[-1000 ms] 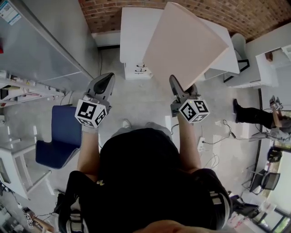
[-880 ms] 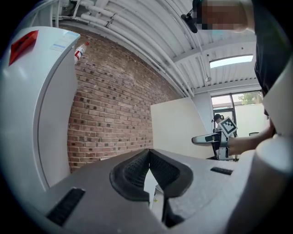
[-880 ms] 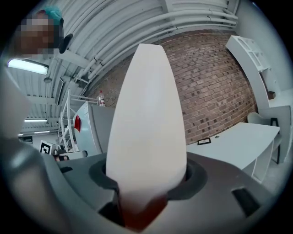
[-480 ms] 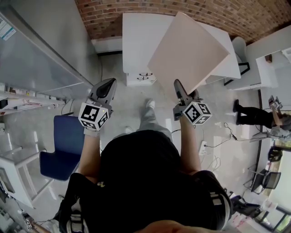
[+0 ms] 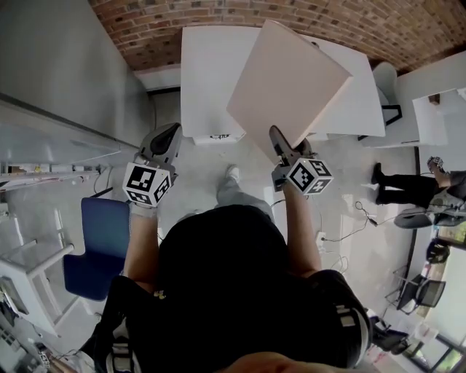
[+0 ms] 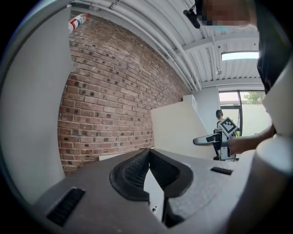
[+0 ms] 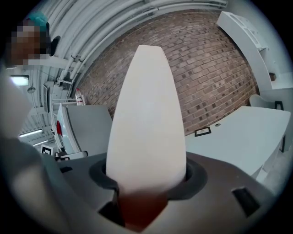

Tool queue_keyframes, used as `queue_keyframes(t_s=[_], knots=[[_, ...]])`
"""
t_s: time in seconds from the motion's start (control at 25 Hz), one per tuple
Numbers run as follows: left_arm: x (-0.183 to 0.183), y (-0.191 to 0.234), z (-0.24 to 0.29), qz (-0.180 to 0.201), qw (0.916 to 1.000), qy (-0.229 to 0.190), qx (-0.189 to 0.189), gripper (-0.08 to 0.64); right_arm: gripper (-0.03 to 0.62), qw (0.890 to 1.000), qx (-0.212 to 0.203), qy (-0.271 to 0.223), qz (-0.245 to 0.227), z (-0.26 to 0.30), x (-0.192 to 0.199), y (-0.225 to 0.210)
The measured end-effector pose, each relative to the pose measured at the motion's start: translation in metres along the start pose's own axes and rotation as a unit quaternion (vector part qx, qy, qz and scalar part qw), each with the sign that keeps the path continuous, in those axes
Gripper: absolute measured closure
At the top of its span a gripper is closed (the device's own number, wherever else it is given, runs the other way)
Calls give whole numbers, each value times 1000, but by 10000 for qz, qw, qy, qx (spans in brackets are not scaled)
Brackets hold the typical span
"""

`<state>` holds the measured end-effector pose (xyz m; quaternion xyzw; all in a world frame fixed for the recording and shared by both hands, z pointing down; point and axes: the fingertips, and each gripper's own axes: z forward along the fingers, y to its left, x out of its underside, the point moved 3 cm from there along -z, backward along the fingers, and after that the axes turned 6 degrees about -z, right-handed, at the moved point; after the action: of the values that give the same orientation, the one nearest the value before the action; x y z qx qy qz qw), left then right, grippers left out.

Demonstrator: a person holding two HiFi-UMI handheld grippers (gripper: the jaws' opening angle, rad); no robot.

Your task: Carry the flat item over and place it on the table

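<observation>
A brick wall (image 5: 218,18) spans the far end of the room, and a grey floor (image 5: 193,164) runs from it toward the operator. A white tabletop (image 5: 207,80) stands against the wall; its near edge lies just ahead of both grippers. The flat panel (image 5: 287,84), a plain beige board, is held in the air and is not laid down. In the head view it overlaps the middle and right part of the tabletop, with its lower corner pointing back toward the operator. In the right gripper view the flat panel (image 7: 146,114) rises upright out of the jaws and hides most of the wall behind it, with the tabletop visible lower right. A blue chair (image 5: 95,240) stands on the floor at the operator's left, well apart from the tabletop. The right gripper (image 5: 279,140) is clenched on the lower corner of the panel, with both jaws pressed against its faces. The left gripper (image 5: 169,135) is held level with it on the other side, apart from the panel. Its jaws are closed tip to tip, with nothing between them, as seen in the left gripper view (image 6: 149,155).
</observation>
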<state>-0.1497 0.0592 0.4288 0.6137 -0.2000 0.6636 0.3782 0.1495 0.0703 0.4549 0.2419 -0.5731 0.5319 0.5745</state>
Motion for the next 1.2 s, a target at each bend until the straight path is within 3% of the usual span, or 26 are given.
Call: queue_keyframes(t_s=[0.4, 0.64, 0.92, 1.2], knots=[[-16, -18, 127, 134, 9995, 256, 102, 555, 325, 9986, -74, 513, 139, 51, -14, -111], [-15, -21, 172, 160, 9989, 429, 99, 557, 324, 9953, -150, 924, 255, 78, -4, -156], [-6, -5, 186, -10, 9982, 596, 46, 555, 324, 9894, -166, 1378, 420, 112, 16, -177], [1, 38, 191, -327, 9967, 742, 33, 555, 321, 9836, -94, 1719, 545, 154, 36, -171]])
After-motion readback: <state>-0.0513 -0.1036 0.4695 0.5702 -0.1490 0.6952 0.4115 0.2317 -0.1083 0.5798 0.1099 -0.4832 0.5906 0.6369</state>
